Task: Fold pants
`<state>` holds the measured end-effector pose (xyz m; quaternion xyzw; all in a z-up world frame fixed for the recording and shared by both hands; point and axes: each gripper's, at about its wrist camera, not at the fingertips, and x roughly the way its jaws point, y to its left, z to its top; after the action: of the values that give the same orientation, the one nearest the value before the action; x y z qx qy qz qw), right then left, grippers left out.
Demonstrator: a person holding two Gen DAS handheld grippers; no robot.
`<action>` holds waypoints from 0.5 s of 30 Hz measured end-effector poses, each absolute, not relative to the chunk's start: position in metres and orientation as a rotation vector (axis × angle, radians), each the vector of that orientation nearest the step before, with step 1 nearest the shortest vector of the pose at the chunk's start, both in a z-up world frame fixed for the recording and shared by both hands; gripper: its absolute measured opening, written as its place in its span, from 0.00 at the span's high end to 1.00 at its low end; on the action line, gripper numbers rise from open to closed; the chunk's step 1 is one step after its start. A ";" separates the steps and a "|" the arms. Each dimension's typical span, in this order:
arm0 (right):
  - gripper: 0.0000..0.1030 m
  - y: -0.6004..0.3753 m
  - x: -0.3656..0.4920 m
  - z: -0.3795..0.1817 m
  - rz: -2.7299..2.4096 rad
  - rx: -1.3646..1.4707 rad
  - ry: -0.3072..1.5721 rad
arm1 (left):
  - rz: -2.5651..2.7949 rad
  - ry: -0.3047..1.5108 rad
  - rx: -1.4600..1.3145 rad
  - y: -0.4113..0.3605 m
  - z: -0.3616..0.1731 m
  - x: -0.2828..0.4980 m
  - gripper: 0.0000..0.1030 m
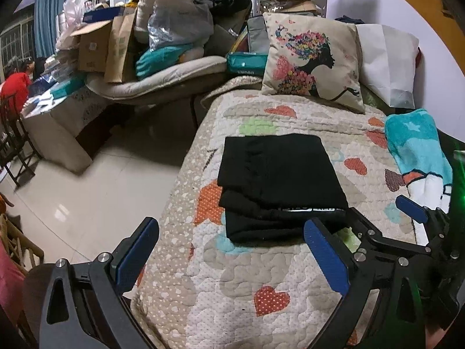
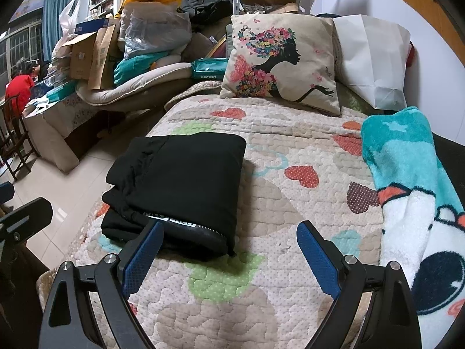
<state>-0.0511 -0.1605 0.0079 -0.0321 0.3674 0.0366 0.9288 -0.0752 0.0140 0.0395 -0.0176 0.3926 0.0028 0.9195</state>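
Note:
The black pants (image 1: 276,186) lie folded in a compact stack on the quilted bed cover (image 1: 255,285); a white-lettered waistband shows at the near edge. They also show in the right wrist view (image 2: 180,186). My left gripper (image 1: 232,250) is open and empty, just in front of the stack's near edge. My right gripper (image 2: 229,253) is open and empty, its left finger (image 2: 142,258) close to the stack's near right corner. The right gripper also shows in the left wrist view (image 1: 412,209).
A printed cushion (image 1: 314,58) and a white bag (image 1: 389,64) sit at the head of the bed. A teal and white blanket (image 2: 412,197) lies along the right side. Tiled floor (image 1: 87,197) lies left of the bed, with piled boxes and bags (image 1: 139,35) beyond.

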 end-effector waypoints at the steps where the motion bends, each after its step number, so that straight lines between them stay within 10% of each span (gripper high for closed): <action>1: 0.07 -0.161 -0.050 0.008 0.075 -0.066 0.756 | 0.008 0.822 -0.038 0.015 0.037 -0.072 0.03; 15: 0.04 -0.184 0.025 0.044 0.157 0.019 0.874 | -0.020 1.008 -0.029 0.032 0.009 0.059 0.03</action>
<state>0.0249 -0.1839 0.0443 0.0094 0.4226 0.0759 0.9031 0.0589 0.0322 0.0091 -0.0140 0.4831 -0.0098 0.8754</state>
